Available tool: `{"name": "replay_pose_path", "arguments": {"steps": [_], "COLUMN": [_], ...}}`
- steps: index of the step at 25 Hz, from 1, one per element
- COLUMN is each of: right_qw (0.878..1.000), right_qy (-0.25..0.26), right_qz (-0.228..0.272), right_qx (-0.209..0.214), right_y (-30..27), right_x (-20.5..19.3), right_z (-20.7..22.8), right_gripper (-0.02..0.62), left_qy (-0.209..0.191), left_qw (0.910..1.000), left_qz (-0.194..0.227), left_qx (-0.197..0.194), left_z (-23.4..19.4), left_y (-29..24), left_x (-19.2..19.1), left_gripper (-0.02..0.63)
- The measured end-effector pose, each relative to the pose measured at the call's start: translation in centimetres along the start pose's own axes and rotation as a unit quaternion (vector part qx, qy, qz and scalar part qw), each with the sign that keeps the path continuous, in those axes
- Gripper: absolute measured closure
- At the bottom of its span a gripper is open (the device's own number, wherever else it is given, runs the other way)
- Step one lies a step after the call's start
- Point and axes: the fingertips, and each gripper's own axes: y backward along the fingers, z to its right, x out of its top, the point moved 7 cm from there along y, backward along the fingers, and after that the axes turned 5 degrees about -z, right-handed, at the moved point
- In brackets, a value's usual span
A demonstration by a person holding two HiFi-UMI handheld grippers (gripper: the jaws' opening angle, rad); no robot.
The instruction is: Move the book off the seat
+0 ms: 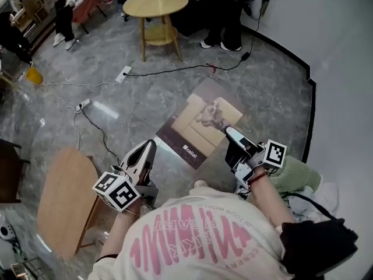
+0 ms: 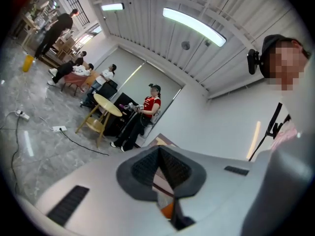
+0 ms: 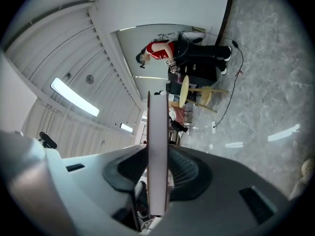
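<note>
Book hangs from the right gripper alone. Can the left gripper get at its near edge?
Probably yes: nothing stands between the left gripper and the lower left edge of the book. Its jaws are together, so they would need opening first.

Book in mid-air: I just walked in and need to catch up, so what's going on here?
A person holds the book flat above the floor, one edge clamped in the right hand-held gripper. The left hand-held gripper is shut on nothing, near the book's other side. The book is already off the wooden seat at the person's left.
</note>
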Motion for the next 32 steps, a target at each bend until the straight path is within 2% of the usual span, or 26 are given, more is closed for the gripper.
{"name": "replay_pose_path", "arguments": {"steps": [7,11,14,21,29,32], "right_qw": [0.996,0.987,0.981,0.958,0.936,0.926], "right_qy": [-0.015,-0.032,-0.041,-0.047,-0.061,-0.075], "right_qz": [-0.091,-0.154,-0.189,-0.278,-0.339,-0.362], "right_qx": [0.015,0.022,0.032,0.053,0.068,0.074], "right_y": [-2.7,-7.7,-9.3,-13.6,-18.7,-19.9], "right_x": [-0.7,-0.2,0.0,-3.5,-9.1,-11.8], "right_z": [-0.9,0.8,1.9,0.9,-1.1,-1.3], "right_gripper": [0.454,0.456,0.454,0.454,0.454,0.454], "left_qy": [0.016,0.037,0.045,0.062,0.071,0.079], "left_qw": [0.9943,0.9837,0.9758,0.9508,0.9220,0.9079], "left_qz": [0.061,0.096,0.118,0.172,0.218,0.232], "left_qx": [0.087,0.147,0.179,0.250,0.312,0.340], "left_z": [2.4,0.8,0.9,2.5,3.6,4.3], "left_y": [6.0,7.5,7.9,12.9,20.1,22.9], "left_x": [-1.1,-1.1,-2.3,-4.3,-4.6,-5.6], "left_gripper": [0.598,0.598,0.598,0.598,0.598,0.598]}}
